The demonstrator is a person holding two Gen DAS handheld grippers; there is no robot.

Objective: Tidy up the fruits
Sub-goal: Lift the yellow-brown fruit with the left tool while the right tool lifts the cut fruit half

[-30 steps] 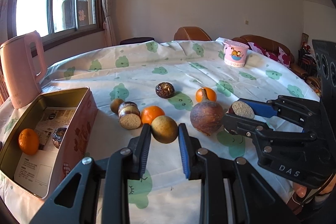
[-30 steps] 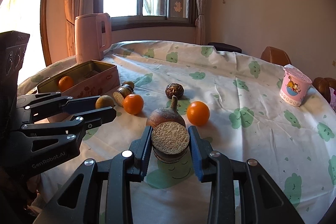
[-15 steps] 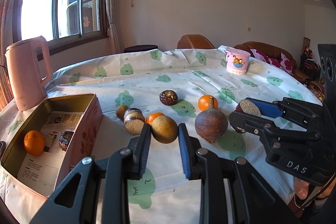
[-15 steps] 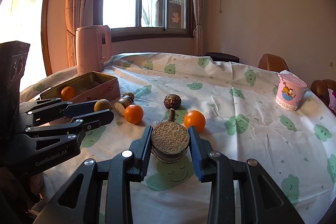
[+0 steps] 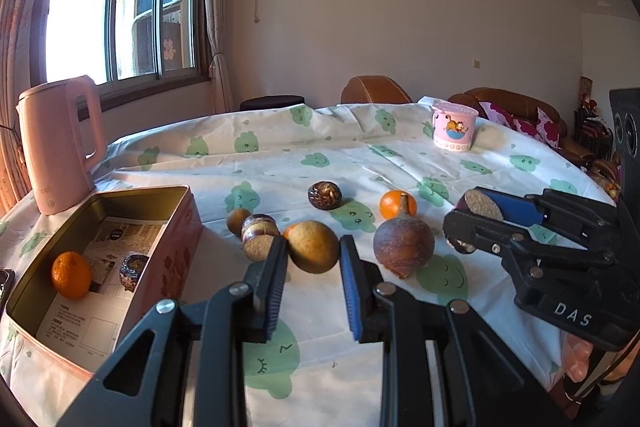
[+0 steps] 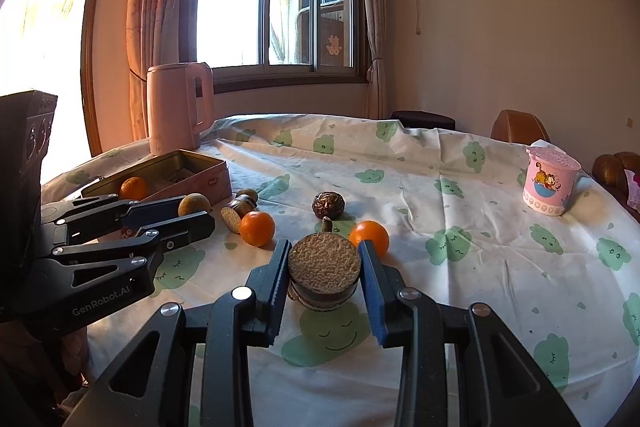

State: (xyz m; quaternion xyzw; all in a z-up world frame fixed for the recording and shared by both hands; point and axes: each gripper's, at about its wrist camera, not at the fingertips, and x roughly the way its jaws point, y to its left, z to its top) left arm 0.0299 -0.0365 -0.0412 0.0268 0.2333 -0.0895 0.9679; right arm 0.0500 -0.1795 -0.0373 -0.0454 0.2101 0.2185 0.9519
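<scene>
My left gripper (image 5: 312,259) is shut on a round yellow-brown fruit (image 5: 313,246) and holds it above the cloth; it also shows in the right wrist view (image 6: 193,204). My right gripper (image 6: 325,267) is shut on a cut brown fruit half (image 6: 324,269), rough cut face toward the camera; it shows in the left wrist view (image 5: 478,205). An open pink tin (image 5: 176,239) at the left holds an orange (image 5: 71,274) and a dark fruit (image 5: 133,266). On the table lie a brown stemmed fruit (image 5: 403,246), two oranges (image 6: 257,228) (image 6: 369,235), a dark wrinkled fruit (image 5: 325,195) and another cut half (image 5: 259,235).
A pink kettle (image 5: 56,143) stands behind the tin at the far left. A pink cartoon cup (image 5: 454,127) stands far right on the cloud-print tablecloth (image 5: 280,155). Chairs and a sofa lie beyond the table. A small brown fruit (image 5: 237,221) lies beside the cut half.
Both grippers have risen with their fruits held; the table and fruits now sit lower and farther in both views. The loose fruits have not moved.
</scene>
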